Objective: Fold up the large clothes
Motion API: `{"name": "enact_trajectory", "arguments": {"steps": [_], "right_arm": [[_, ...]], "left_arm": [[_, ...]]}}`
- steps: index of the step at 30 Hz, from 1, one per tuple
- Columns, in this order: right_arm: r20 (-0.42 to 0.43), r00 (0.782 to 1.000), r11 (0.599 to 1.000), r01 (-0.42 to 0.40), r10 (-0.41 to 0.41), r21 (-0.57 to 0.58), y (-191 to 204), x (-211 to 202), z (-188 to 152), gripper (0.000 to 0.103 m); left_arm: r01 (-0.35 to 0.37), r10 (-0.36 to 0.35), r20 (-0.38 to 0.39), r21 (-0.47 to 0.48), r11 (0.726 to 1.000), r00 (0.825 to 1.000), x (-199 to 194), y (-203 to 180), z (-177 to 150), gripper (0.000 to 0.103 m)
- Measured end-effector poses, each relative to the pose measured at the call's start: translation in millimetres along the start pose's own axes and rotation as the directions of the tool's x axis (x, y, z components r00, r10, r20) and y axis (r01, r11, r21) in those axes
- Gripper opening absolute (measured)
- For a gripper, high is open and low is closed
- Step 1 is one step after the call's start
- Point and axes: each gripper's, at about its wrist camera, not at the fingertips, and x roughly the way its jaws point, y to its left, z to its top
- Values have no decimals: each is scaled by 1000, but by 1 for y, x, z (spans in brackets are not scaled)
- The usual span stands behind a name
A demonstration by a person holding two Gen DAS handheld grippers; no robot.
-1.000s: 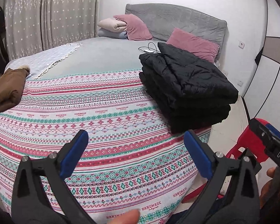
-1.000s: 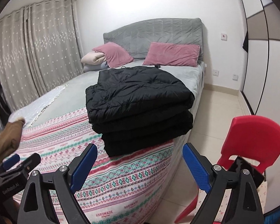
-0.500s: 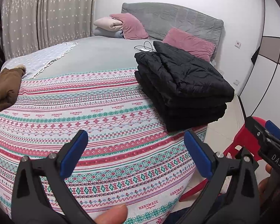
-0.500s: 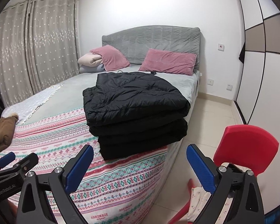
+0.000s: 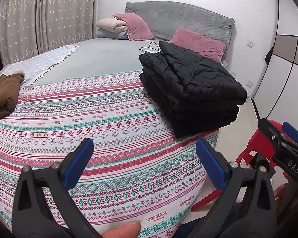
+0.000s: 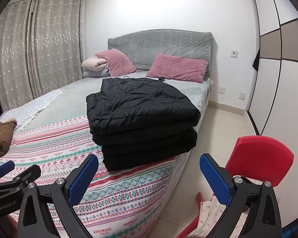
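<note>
A black puffer jacket (image 5: 188,91) lies folded in a thick stack at the right edge of the bed (image 6: 141,115). A brown garment (image 5: 4,97) lies crumpled at the bed's left edge (image 6: 2,136). My left gripper (image 5: 143,154) hovers open over the patterned blanket (image 5: 109,129), short of the stack, with nothing between its blue pads. My right gripper (image 6: 149,168) is held wide open below the stack's near corner, also empty. Each gripper shows at the edge of the other's view: the right one (image 5: 284,142) and the left one (image 6: 8,174).
A red plastic chair (image 6: 260,158) stands on the tiled floor right of the bed, with flowered cloth under it. Pink pillows (image 6: 176,67) and a grey headboard sit at the far end. Curtains hang on the left; a wardrobe (image 6: 278,79) lines the right wall.
The right wrist view has tilted up a little, so more wall shows and the chair sits lower in frame. The left gripper has kept still. Nothing was grasped.
</note>
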Motion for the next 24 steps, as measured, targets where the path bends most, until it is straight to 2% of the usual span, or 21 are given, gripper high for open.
{"name": "enact_trajectory", "arguments": {"steps": [16, 24], "right_arm": [[0, 1000, 1000, -1, 1, -14, 3, 0, -2, 103], [-1, 1000, 1000, 0, 0, -18, 5, 0, -1, 103]], "left_arm": [[3, -3, -2, -3, 1000, 1000, 0, -1, 0, 102], [-3, 3, 24, -4, 1000, 1000, -3, 0, 2, 102]]}}
